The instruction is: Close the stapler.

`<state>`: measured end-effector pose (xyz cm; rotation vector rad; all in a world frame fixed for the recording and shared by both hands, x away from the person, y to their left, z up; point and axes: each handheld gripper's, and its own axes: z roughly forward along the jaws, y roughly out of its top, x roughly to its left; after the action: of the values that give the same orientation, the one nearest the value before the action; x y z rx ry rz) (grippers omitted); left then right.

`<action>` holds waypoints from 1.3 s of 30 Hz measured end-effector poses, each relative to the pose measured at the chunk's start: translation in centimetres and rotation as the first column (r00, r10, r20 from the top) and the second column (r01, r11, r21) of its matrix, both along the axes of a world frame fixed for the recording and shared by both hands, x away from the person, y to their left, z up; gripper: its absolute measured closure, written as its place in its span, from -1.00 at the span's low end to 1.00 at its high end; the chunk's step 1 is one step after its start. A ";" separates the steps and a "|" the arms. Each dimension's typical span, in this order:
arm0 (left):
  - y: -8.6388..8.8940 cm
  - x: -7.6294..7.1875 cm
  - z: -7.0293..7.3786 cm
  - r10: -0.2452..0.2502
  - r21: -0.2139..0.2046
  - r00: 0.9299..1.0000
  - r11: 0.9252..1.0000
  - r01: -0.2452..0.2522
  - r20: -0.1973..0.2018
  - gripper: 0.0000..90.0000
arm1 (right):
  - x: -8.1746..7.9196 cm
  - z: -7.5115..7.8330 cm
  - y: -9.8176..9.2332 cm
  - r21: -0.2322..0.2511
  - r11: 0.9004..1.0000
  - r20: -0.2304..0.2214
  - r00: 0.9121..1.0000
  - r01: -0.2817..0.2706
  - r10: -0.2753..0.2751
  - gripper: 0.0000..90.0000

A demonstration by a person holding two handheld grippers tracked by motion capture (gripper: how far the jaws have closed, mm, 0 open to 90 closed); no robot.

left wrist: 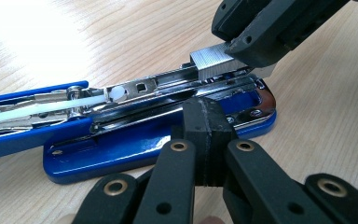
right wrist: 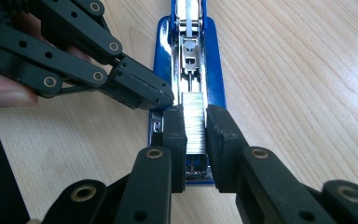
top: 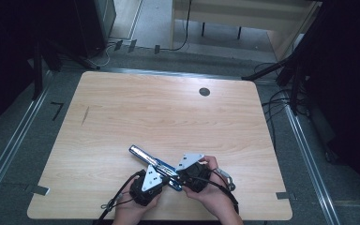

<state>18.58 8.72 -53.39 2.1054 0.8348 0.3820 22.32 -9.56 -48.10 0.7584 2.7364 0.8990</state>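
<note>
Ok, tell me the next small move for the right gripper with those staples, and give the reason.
Probably lower the strip of staples straight down into the open stapler's metal channel, then ease the grip. The right gripper pinches the strip directly above the channel at the stapler's front end, lined up with it. The left gripper, jaws together, presses on the blue base beside it, seemingly steadying it.

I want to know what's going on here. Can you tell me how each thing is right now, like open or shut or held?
Blue stapler: lying on the table, opened out flat, metal staple channel showing.
Strip of staples: held between the right gripper's jaws, over the front end of the channel.
Right gripper: shut on the strip of staples.
Left gripper: jaws shut together, tips pressing on the stapler's side.
Wooden table: stapler near its front edge.
</note>
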 end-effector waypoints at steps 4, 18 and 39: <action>0.0 0.0 0.0 0.000 0.000 1.000 1.000 0.000 0.000 1.00 | 0.1 0.0 0.1 -0.006 1.000 -0.003 1.000 -0.006 0.006 0.77; 0.0 0.0 0.0 0.002 0.000 1.000 1.000 -0.002 0.002 1.00 | 0.0 0.1 0.3 -0.036 0.999 0.003 1.000 -0.012 0.012 0.77; 0.0 0.0 0.0 0.000 0.000 1.000 1.000 0.000 0.001 1.00 | 0.2 0.0 0.3 -0.042 0.999 -0.011 1.000 -0.021 0.020 0.77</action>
<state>18.57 8.71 -53.39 2.1054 0.8350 0.3830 22.54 -9.24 -48.05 0.7308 2.7681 0.8409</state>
